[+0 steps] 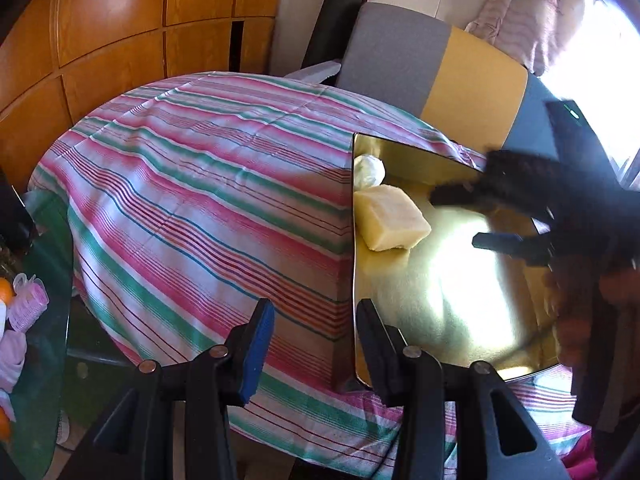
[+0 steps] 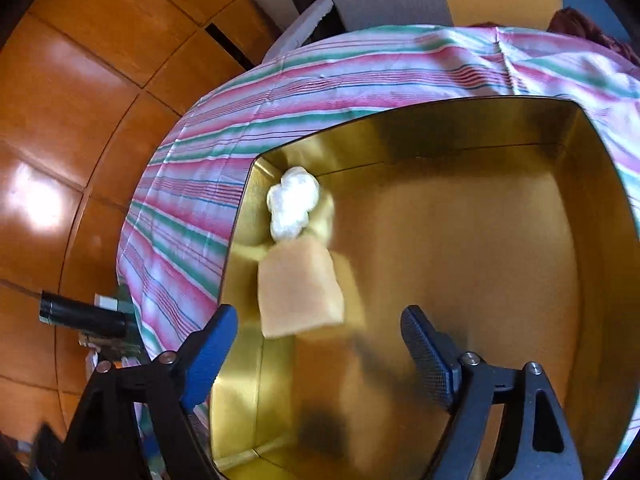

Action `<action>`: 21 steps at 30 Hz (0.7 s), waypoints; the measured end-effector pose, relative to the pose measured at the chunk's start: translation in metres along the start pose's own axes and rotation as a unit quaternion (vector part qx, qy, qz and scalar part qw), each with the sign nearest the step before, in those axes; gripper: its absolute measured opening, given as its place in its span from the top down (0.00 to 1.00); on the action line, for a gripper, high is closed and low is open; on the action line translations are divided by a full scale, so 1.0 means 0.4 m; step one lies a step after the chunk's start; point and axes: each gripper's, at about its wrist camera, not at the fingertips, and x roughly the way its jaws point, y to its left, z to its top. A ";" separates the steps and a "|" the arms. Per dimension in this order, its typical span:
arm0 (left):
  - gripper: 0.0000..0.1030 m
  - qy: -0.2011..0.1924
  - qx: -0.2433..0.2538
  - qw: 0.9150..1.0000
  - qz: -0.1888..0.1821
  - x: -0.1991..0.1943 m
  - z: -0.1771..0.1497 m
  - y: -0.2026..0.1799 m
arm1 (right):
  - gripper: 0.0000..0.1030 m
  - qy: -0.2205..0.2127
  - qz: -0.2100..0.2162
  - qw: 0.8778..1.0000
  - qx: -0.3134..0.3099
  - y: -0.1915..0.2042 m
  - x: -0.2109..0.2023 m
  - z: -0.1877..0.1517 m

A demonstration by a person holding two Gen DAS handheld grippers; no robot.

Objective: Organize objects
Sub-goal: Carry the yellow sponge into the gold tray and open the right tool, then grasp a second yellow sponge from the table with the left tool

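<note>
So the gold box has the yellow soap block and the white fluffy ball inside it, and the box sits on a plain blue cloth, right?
Nearly. The gold box does hold the yellow soap block and the white fluffy ball, but the cloth is not plain blue. It is striped in pink, green and white, as the left wrist view shows.

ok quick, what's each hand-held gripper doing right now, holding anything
Left hand-held gripper: partly open, holding nothing, above the edge of the gold tin.
Right hand-held gripper: open, empty, over the yellow block.

Right tongs (image 2: pixel 320 344) wide apart, empty; left tongs (image 1: pixel 316 340) gripping nothing.
</note>
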 end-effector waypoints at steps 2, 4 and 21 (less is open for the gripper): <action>0.58 0.001 0.000 1.000 -0.004 0.001 0.001 -0.002 | 0.11 -0.014 -0.012 1.000 -0.020 -0.006 -0.027 -0.025; 0.58 0.001 0.004 1.000 -0.007 -0.001 -0.001 -0.012 | 0.05 -0.031 -0.023 0.998 -0.041 -0.006 -0.059 -0.050; 0.58 -0.007 0.127 0.989 -0.074 -0.055 0.015 -0.268 | 0.00 -0.148 -0.117 0.982 0.001 -0.302 -0.399 -0.200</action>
